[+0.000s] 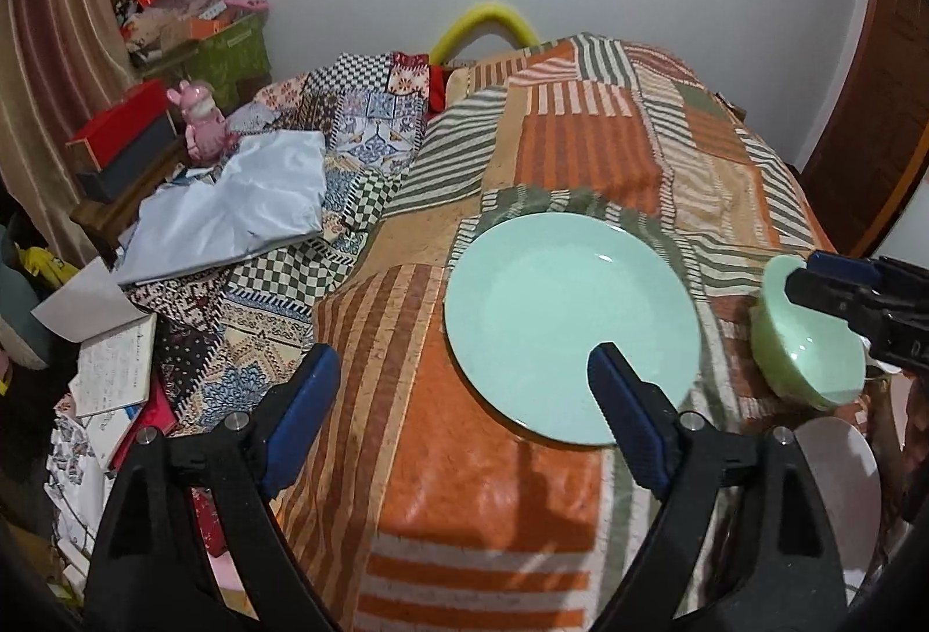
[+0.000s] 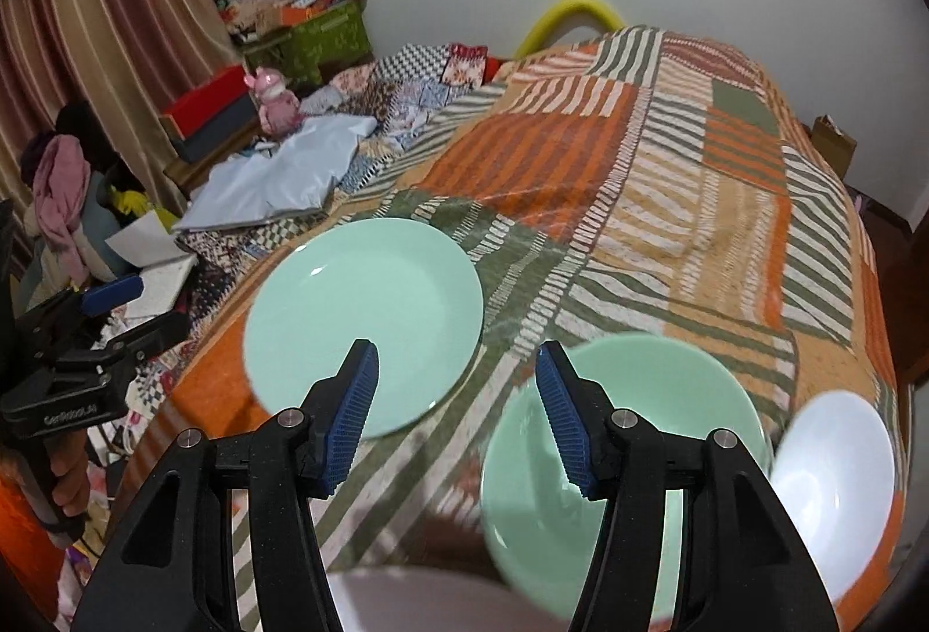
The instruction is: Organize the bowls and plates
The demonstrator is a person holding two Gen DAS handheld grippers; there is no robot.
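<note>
A mint green plate [image 1: 572,330] [image 2: 363,324] lies flat on the striped orange and green cloth [image 1: 464,487]. My left gripper [image 1: 464,359] [image 2: 139,313] hangs open and wide above the plate's near-left edge, with its right finger over the plate and nothing between the pads. To the right stands a green bowl [image 1: 807,342] [image 2: 627,458]. My right gripper [image 2: 456,350] [image 1: 804,275] is open above the bowl's left rim. One finger is over the bowl's inside, the other is over the cloth, and the pads do not press on it.
A white dish [image 2: 836,487] [image 1: 836,493] sits right of the bowl near the cloth's edge. A pale blue bag [image 1: 232,202], papers and patterned cloths crowd the left side. Boxes, a pink figure [image 1: 203,121] and a curtain stand beyond. A hand [image 2: 64,481] holds the left gripper.
</note>
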